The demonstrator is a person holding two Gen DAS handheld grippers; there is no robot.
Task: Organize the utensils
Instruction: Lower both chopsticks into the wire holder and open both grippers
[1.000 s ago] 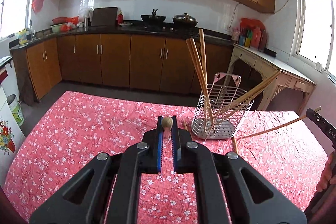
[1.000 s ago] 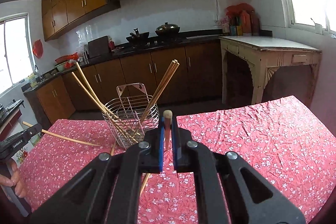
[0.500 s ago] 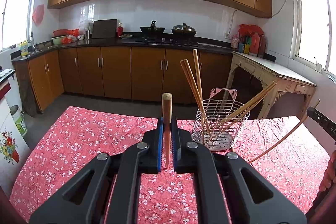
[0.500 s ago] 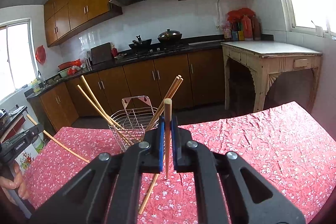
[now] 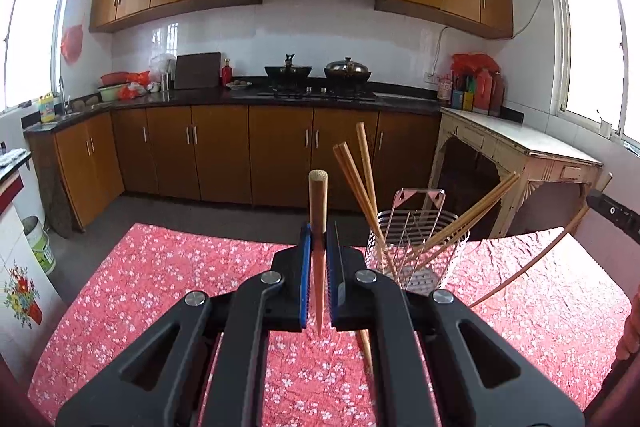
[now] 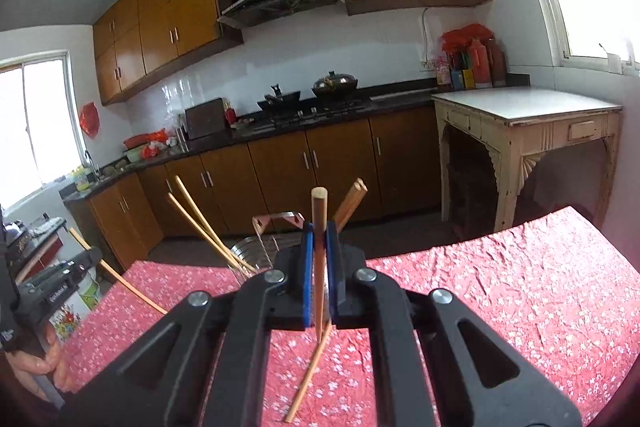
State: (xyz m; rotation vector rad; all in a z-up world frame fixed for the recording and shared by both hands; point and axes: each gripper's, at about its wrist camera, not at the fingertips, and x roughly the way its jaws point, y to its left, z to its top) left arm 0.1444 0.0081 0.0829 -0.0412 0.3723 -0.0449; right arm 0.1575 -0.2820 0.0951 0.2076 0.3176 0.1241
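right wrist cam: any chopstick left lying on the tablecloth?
Yes, one loose chopstick lies flat on the red floral tablecloth, just below the right claw, outside the wire utensil holder.

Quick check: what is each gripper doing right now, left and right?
Left gripper: jaws shut on a chopstick, held upright.
Right gripper: jaws shut on another chopstick, also upright.
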